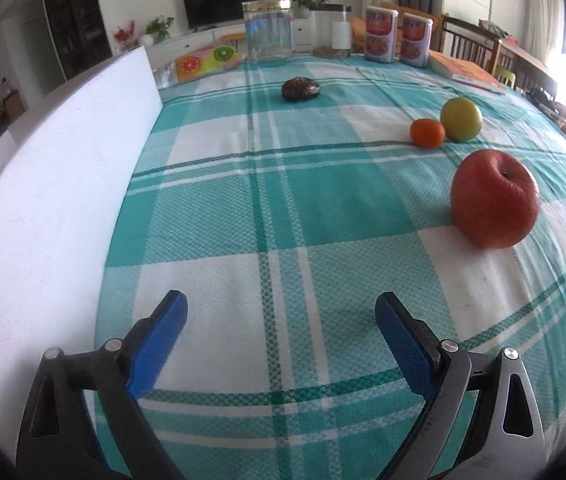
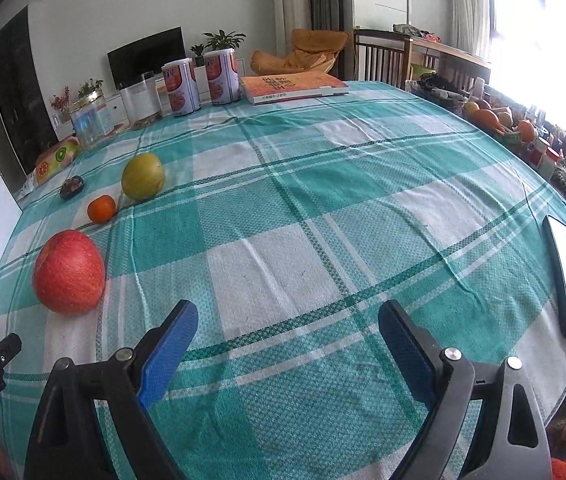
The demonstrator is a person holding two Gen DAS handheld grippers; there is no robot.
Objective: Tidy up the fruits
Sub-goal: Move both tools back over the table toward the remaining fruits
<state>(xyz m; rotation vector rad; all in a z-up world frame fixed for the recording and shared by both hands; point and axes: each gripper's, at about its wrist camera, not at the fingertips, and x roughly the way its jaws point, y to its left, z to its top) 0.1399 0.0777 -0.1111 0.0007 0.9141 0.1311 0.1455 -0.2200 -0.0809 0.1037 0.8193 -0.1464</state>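
Both your left gripper (image 1: 281, 312) and right gripper (image 2: 288, 320) have jaws spread and empty over the surface (image 2: 283, 208), so nearest the red apple (image 2: 69, 273) may roll if nudged; beyond it: one orange (image 2: 101, 209), one green fruit (image 2: 143, 176), one dark fruit (image 2: 72, 187).

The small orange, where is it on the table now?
In the left wrist view the small orange lies far right on the checked cloth, touching or nearly touching the green fruit, beyond the red apple.
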